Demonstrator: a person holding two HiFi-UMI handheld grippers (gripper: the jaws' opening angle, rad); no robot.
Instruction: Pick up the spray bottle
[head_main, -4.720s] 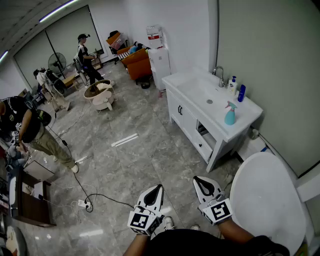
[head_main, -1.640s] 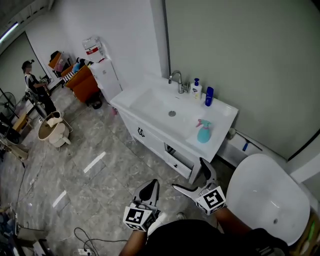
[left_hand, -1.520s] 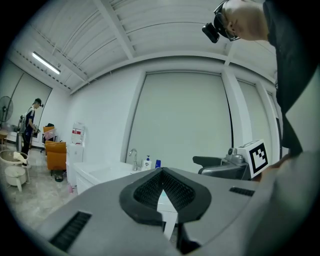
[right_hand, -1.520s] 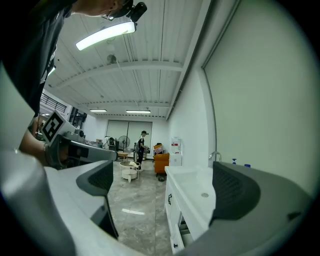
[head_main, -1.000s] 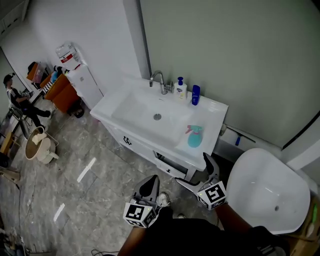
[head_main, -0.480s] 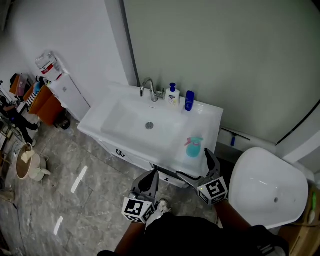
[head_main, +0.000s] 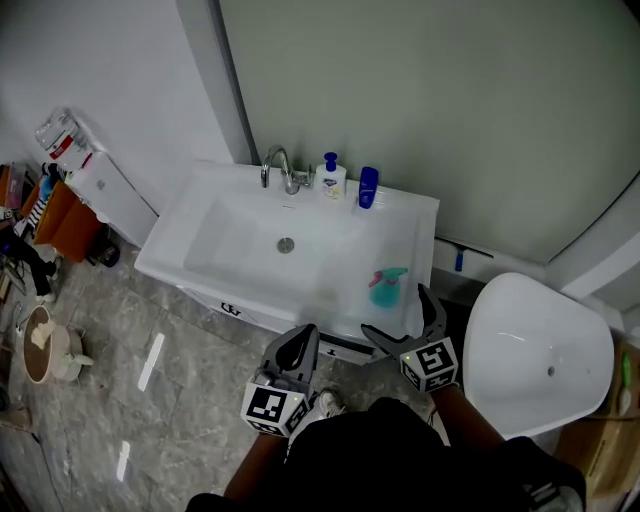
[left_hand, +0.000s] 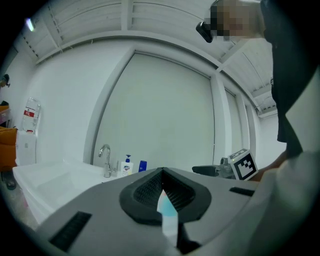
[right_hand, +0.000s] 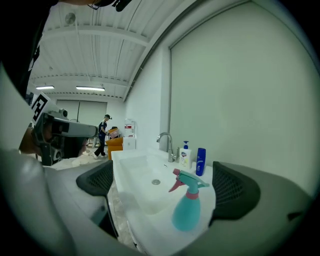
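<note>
A teal spray bottle with a pink trigger stands upright on the right part of the white vanity top. In the right gripper view the spray bottle sits ahead, between the two spread jaws and apart from them. My right gripper is open, just short of the bottle at the vanity's front edge. My left gripper is shut and holds nothing, lower and to the left of the bottle. In the left gripper view only a thin sliver of the bottle's teal shows through the left gripper.
A basin with a drain fills the vanity's left. At its back stand a tap, a white pump bottle and a blue bottle. A white round tub stands on the right. Grey wall lies behind.
The view has come closer to the vanity. My right gripper has moved forward to the vanity's front edge, near the spray bottle. The left gripper stays low and shut.
</note>
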